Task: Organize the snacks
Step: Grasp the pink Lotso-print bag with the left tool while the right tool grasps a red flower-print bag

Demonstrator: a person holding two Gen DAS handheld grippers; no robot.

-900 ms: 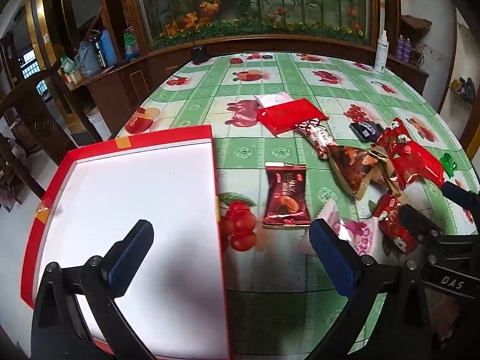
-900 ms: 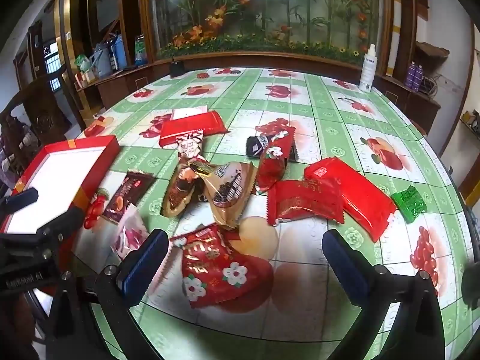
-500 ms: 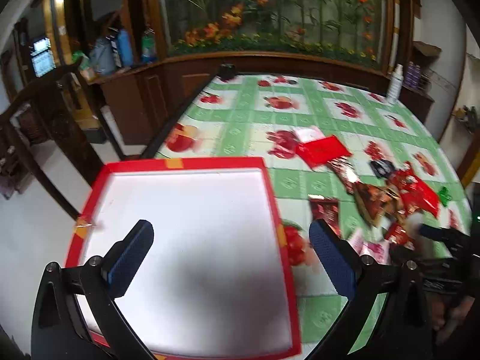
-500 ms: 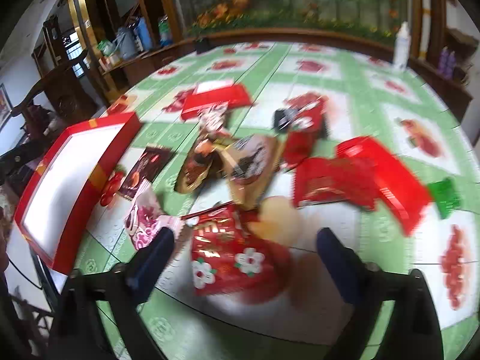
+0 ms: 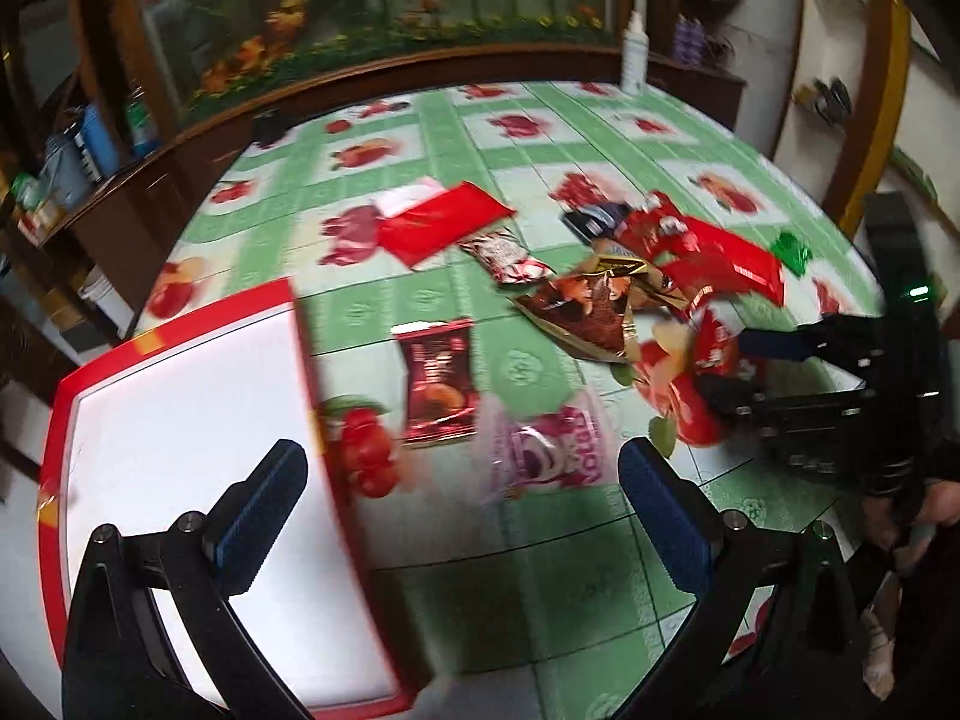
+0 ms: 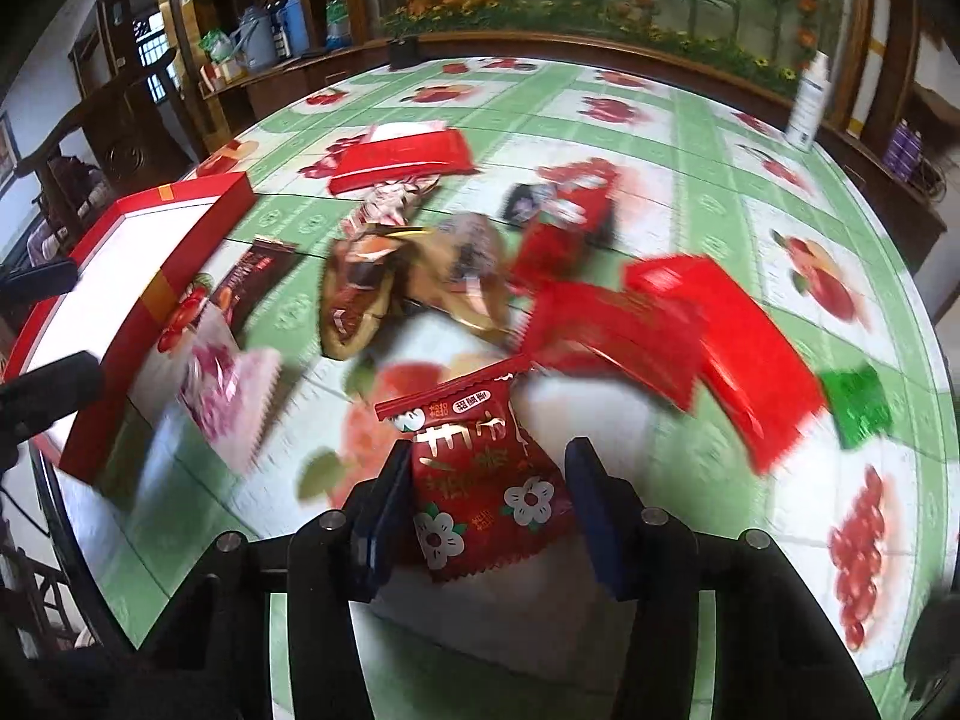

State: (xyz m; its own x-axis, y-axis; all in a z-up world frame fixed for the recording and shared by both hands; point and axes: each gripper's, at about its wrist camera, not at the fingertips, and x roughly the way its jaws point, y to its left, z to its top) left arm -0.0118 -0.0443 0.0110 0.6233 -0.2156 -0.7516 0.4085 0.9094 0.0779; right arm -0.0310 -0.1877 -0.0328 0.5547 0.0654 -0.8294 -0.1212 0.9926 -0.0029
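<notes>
A red flowered snack packet [image 6: 489, 480] is clamped in the right gripper [image 6: 486, 504], likely bound for the red tray [image 5: 180, 420], over which the left gripper [image 5: 462, 510] is held wide open and empty

Shiny wrappers on a shiny surface

The snack packets [image 6: 486, 480] look like glossy foil or plastic that crinkles. The surface [image 5: 540, 138] has a smooth, shiny plastic-looking cover. The red box [image 5: 180, 420] looks like card, matt white inside. The cabinets [image 6: 288, 84] are polished dark wood.
</notes>
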